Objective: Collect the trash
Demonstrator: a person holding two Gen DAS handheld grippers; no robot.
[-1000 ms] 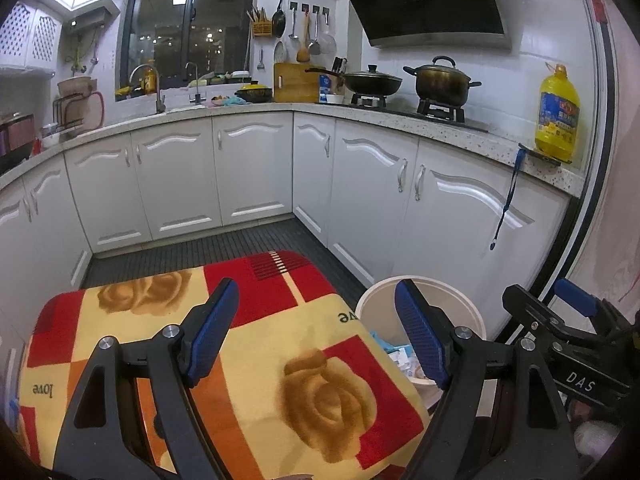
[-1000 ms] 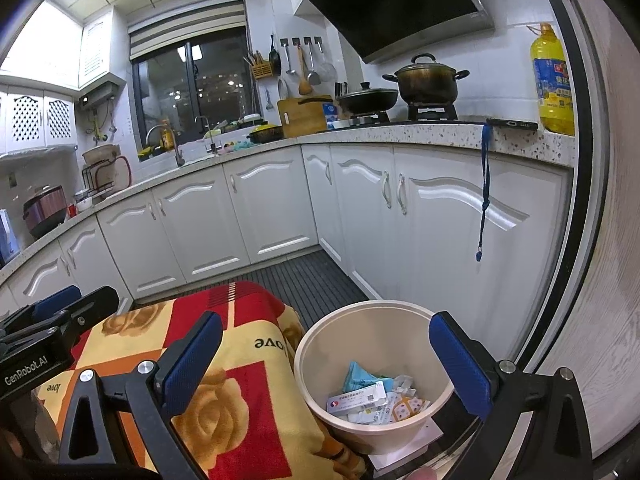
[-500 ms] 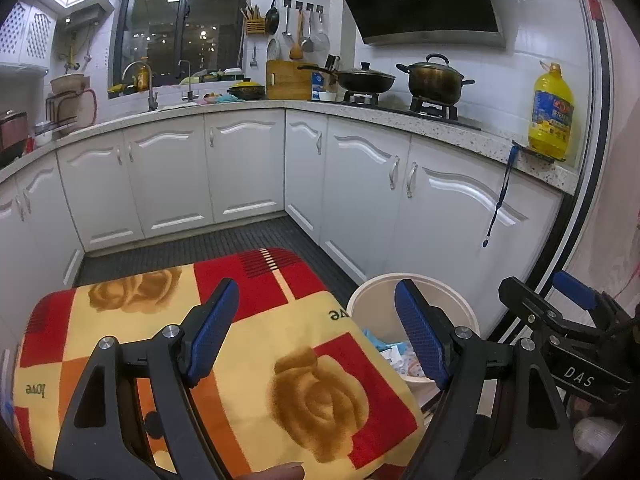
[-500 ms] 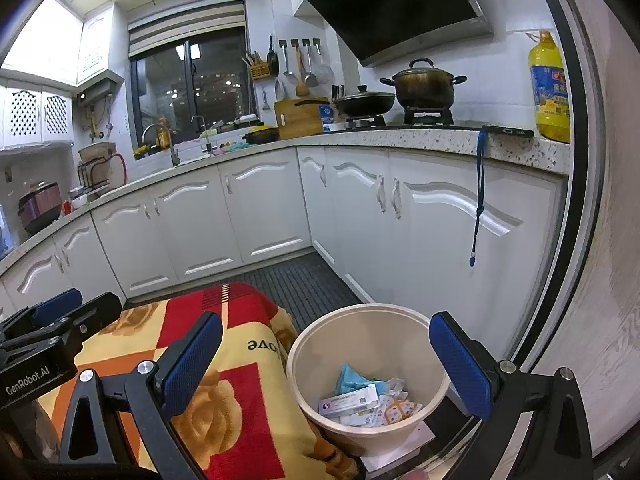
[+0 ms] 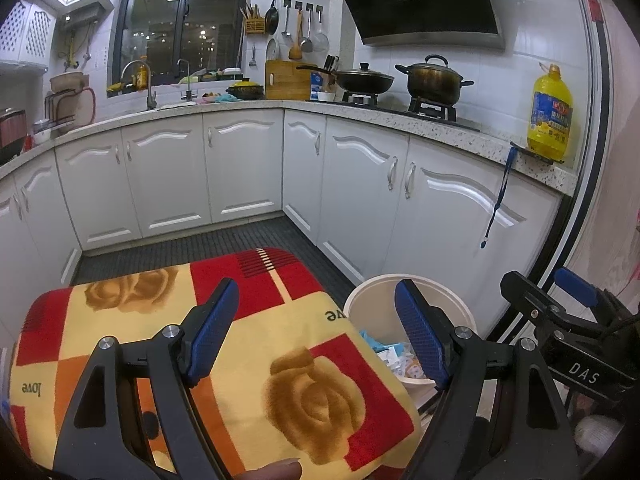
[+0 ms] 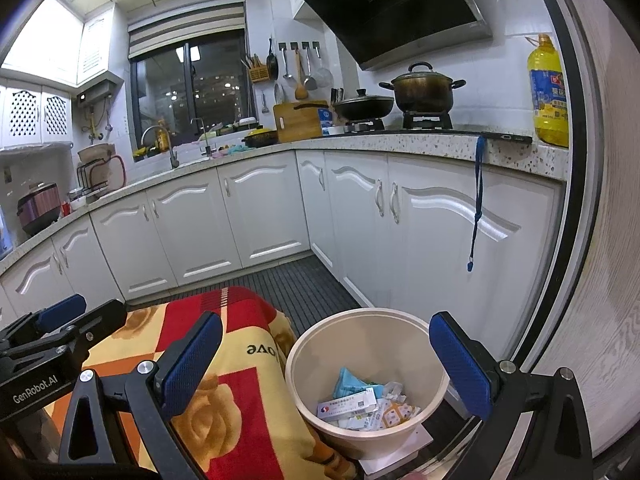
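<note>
A cream trash bin (image 6: 368,368) stands on the floor beside the cloth-covered table (image 6: 240,376). Inside it lie paper trash, a blue wrapper and a small white box (image 6: 362,402). My right gripper (image 6: 324,364) is open and empty, held above the bin and table edge. My left gripper (image 5: 316,336) is open and empty above the red and yellow rose-patterned cloth (image 5: 224,360); the bin (image 5: 376,308) shows at its right. Each gripper shows in the other's view, the right one (image 5: 568,320) and the left one (image 6: 60,332).
White kitchen cabinets (image 5: 240,168) run along the back and right under a speckled counter (image 6: 420,140). Pots (image 5: 434,80) sit on the stove and a yellow oil bottle (image 5: 550,116) stands at the counter end. A blue strap (image 6: 476,204) hangs down. The floor is dark ribbed matting (image 5: 200,248).
Both grippers have risen and tilted slightly; the view shifts a little, with the bin and cloth lower in frame. Both stay open and empty.
</note>
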